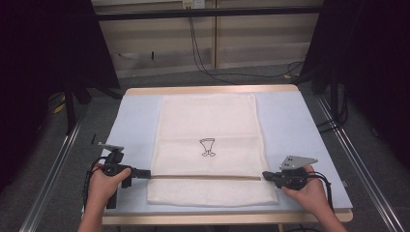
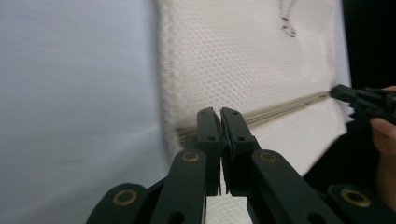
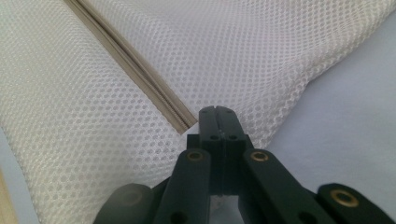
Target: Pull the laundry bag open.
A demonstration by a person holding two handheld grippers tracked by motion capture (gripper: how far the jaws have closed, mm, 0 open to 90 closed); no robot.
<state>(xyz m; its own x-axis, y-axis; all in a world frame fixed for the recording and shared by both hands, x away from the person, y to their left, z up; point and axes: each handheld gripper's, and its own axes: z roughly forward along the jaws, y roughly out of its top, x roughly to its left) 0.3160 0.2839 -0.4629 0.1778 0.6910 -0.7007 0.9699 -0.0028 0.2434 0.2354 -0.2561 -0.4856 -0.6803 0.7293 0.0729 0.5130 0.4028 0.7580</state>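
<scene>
A white mesh bag lies flat on the pale blue table, with a small black drawing at its middle. A beige zipper runs across the bag near its front edge. My left gripper is shut, and its tips meet the bag's left edge at the zipper end. My right gripper is shut at the zipper's right end. Its tips rest on the mesh just beside the zipper. Whether either gripper pinches any fabric is hidden.
The table has a wooden rim at the back. Metal rails run along the floor on both sides. Dark stands and curtains flank the table, and cables hang by the back wall.
</scene>
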